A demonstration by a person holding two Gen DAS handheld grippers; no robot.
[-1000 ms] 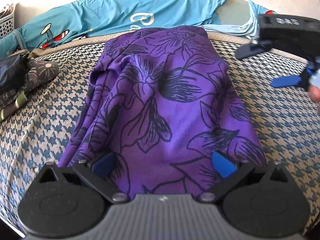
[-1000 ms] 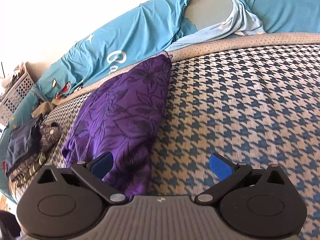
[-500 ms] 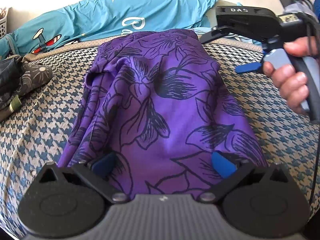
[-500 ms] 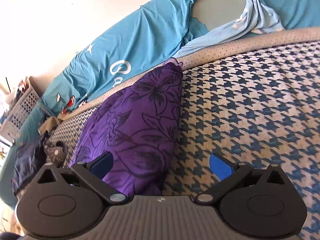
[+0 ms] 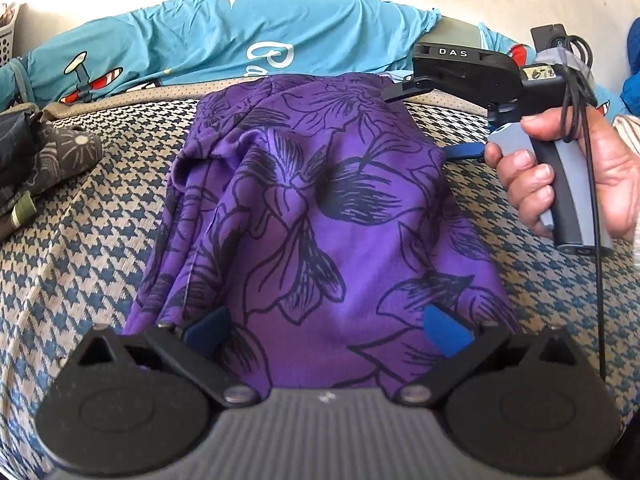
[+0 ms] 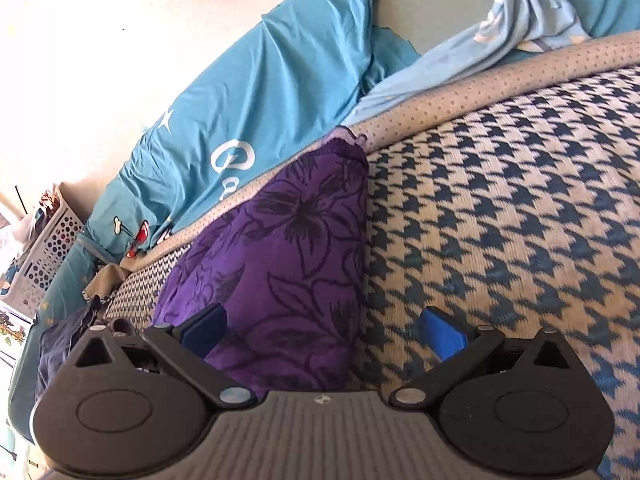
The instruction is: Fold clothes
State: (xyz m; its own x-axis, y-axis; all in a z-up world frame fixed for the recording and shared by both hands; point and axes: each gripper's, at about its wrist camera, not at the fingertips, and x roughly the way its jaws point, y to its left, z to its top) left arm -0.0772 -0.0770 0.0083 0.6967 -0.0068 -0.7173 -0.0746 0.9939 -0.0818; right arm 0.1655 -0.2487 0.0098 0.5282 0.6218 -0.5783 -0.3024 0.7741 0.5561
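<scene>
Right gripper (image 6: 324,332) nearer purple garment's (image 5: 320,216) far edge | left gripper (image 5: 326,330) unmoved | both spread, empty

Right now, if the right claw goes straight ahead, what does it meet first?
Probably the purple floral garment's right edge and the houndstooth mattress cover beside it; depth is unclear.

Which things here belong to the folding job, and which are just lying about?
In the job:
purple flowered garment
left gripper, open at its near end
right gripper, open at its right edge

Lying about:
turquoise cartoon sheet
dark clothes pile
white basket
houndstooth cover, the work surface
</scene>
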